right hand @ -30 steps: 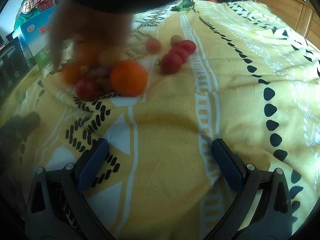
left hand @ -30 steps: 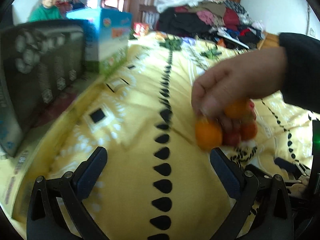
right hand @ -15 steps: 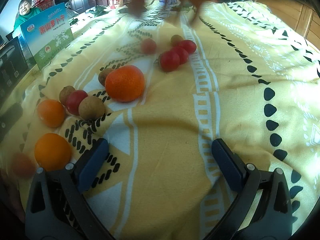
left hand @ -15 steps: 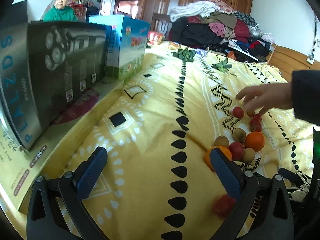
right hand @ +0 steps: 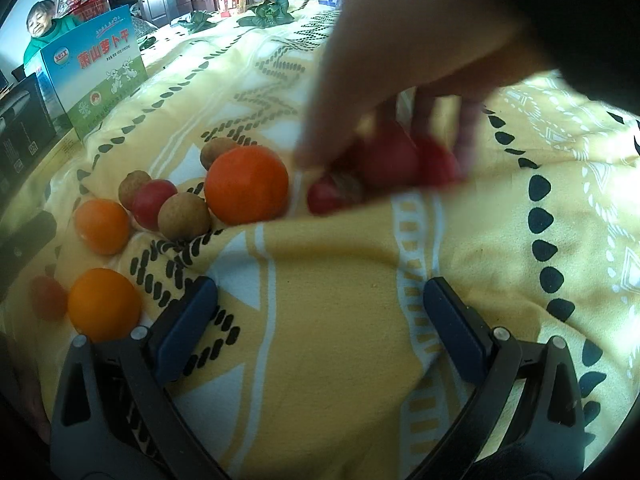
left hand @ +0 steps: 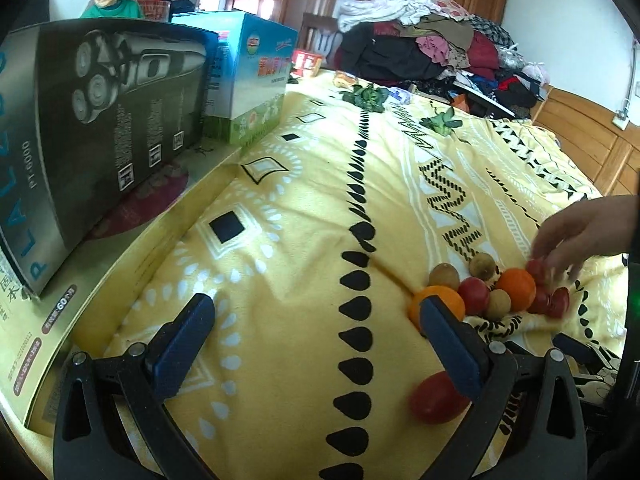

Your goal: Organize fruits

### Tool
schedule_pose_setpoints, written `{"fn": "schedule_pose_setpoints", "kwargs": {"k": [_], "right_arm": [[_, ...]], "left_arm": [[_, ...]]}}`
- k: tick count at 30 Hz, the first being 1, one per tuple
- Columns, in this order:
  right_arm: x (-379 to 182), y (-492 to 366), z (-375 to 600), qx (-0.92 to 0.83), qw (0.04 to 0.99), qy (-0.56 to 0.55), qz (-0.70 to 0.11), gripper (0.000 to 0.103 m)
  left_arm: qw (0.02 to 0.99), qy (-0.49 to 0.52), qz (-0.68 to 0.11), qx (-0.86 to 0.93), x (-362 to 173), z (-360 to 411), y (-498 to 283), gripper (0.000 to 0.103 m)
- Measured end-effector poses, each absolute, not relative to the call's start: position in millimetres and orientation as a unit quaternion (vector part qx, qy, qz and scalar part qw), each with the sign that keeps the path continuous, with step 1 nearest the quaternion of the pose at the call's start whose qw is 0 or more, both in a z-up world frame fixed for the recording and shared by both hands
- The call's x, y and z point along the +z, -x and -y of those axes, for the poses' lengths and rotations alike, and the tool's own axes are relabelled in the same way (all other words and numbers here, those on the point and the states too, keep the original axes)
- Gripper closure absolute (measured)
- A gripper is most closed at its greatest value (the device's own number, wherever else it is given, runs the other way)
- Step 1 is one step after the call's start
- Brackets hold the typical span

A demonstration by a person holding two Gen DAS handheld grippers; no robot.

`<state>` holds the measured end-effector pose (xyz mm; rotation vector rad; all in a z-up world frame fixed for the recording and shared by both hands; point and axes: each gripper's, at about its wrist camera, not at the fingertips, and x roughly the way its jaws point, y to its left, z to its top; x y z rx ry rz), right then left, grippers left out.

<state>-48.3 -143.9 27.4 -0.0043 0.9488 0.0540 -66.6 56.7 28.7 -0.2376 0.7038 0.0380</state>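
Yellow patterned bedding sags softly under everything, so expect round fruit to roll. Your right gripper [right hand: 320,312] hangs wide and empty over bare blanket [right hand: 344,272]; your left gripper [left hand: 316,330] is equally wide, with a red tomato [left hand: 434,400] just beside its right finger. Ahead sit the large orange [right hand: 247,185], firm and light, best pinched across its middle, and brown longans [right hand: 183,216] with brittle shells. A bare hand [right hand: 404,60] covers the thin-skinned tomatoes [right hand: 396,160]; squeeze those gently.
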Motion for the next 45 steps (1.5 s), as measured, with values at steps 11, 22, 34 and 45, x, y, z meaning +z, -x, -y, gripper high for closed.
{"fn": "schedule_pose_setpoints", "kwargs": {"k": [11, 22, 34, 45], "right_arm": [[27.6, 49.3, 143.5, 0.026, 0.889, 0.002, -0.457, 0.0], [27.6, 50.1, 142.3, 0.025, 0.889, 0.005, -0.458, 0.0], [40.2, 51.6, 167.9, 0.118, 0.866, -0.068, -0.481, 0.0], [105.2, 114.9, 165.5, 0.176, 0.901, -0.08, -0.389, 0.0]], "left_arm": [[0.928, 0.095, -0.36, -0.032, 47.3, -58.3, 81.0, 0.002], [0.909, 0.076, -0.391, -0.122, 69.0, -38.3, 106.9, 0.025], [0.908, 0.056, -0.404, -0.1, 57.9, -60.9, 100.2, 0.038], [0.902, 0.051, -0.413, -0.116, 43.1, -52.0, 95.1, 0.059]]}}
